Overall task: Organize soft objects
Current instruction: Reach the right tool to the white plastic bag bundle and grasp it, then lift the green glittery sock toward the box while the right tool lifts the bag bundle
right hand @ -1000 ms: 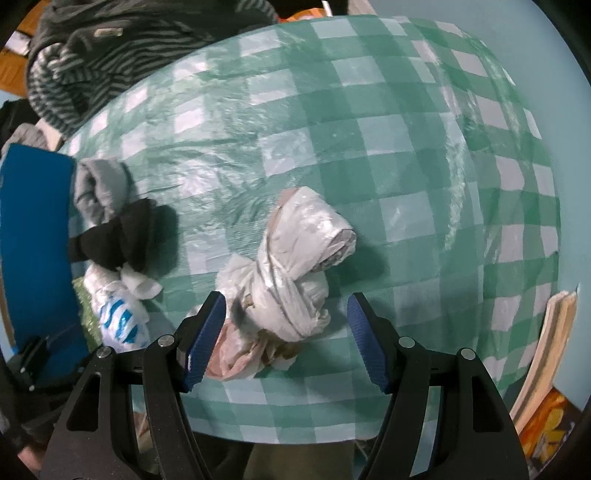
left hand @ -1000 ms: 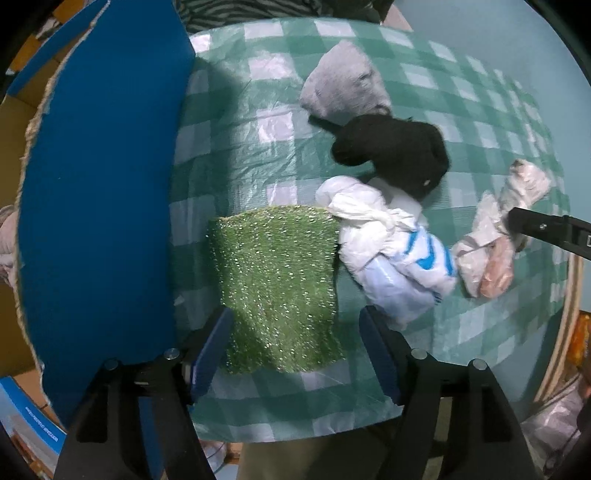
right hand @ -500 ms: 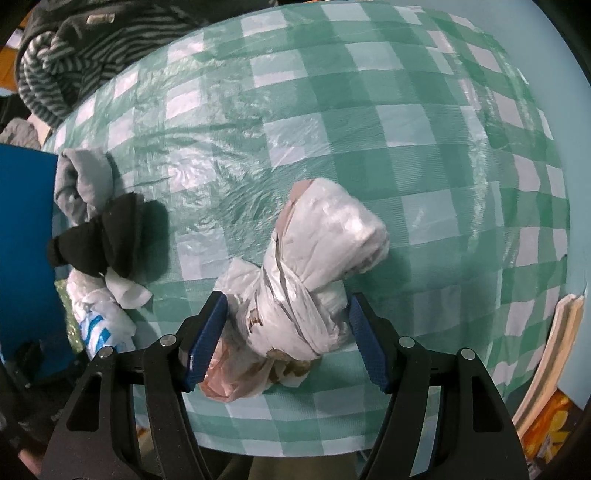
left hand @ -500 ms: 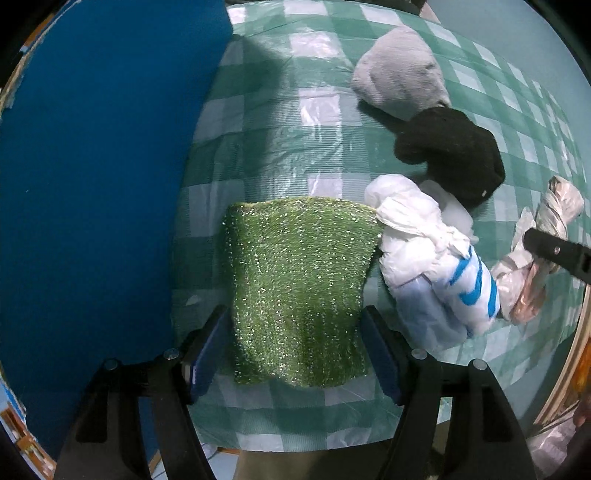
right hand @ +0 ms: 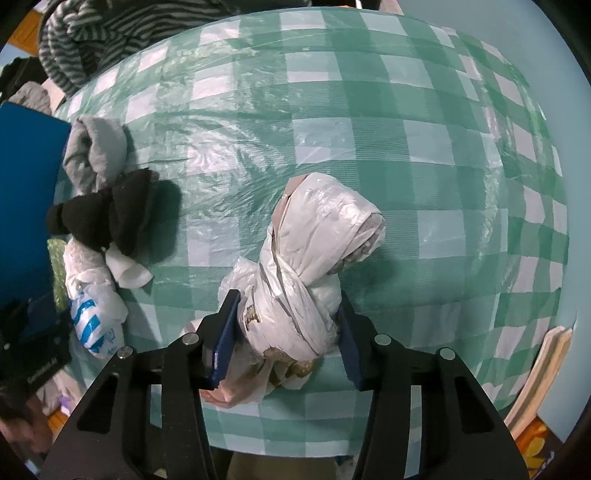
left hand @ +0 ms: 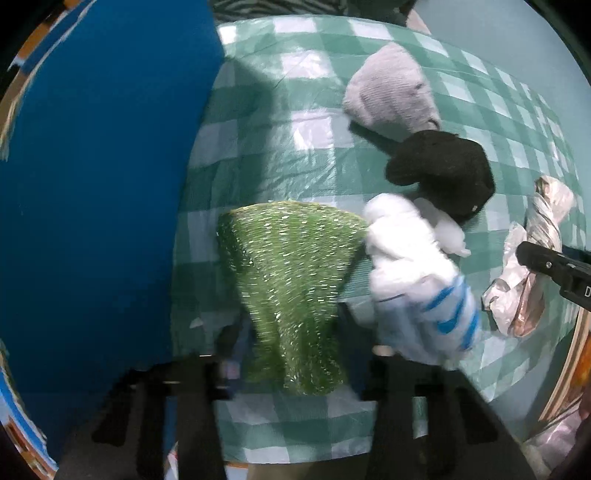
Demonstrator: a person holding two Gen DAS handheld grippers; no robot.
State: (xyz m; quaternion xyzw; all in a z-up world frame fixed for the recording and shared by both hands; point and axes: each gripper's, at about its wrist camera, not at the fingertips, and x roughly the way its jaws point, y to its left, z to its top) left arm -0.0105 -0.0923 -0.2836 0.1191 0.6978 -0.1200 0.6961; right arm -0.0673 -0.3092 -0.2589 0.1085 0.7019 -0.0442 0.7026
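Note:
In the left wrist view my left gripper (left hand: pixel 291 354) is shut on the near end of a glittery green cloth (left hand: pixel 291 266), which bunches between the blurred fingers. A white bag with blue stripes (left hand: pixel 417 284), a black sock (left hand: pixel 443 170) and a grey sock (left hand: pixel 391 92) lie to its right. In the right wrist view my right gripper (right hand: pixel 286 332) is closed around a knotted grey-white plastic bag (right hand: pixel 314 251), both blue pads touching it. That bag also shows in the left wrist view (left hand: pixel 532 251).
A green checked tablecloth (right hand: pixel 332 110) covers the round table. A blue box wall (left hand: pixel 92 184) stands at the left. Striped clothing (right hand: pixel 110 33) lies at the table's far edge. Wooden boards (right hand: pixel 543 373) lean beyond the right rim.
My left gripper closed on the green cloth, pinching its near end narrow. My right gripper moved forward and closed around the knotted bag.

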